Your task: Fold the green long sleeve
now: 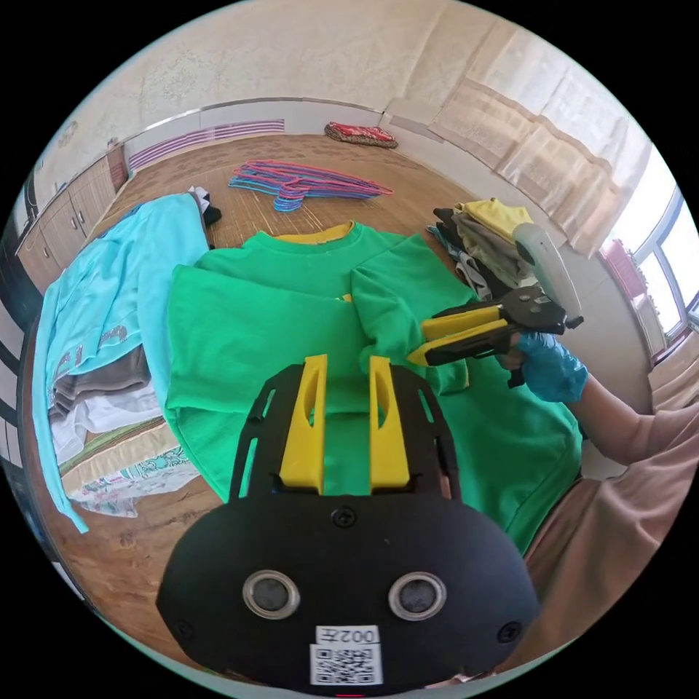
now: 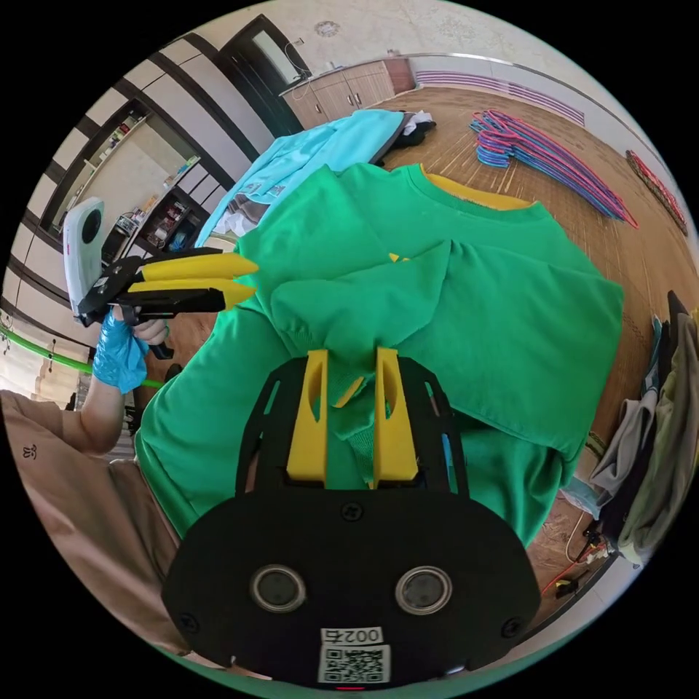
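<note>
Now pinching the sleeve cuff (image 2: pixel 349 408) with right gripper (image 2: pixel 352 364) fingers, left gripper (image 1: pixel 346 368) fingers spread, empty over green long sleeve (image 1: pixel 291 320); could slip, undoing the fold.

Green long sleeve (image 1: pixel 277 320): bright green sweatshirt with a yellow inner collar, spread flat and front-down on the woven mat. One sleeve is folded across the body; its ribbed cuff (image 2: pixel 349 400) is lifted, slightly bunched.
</note>
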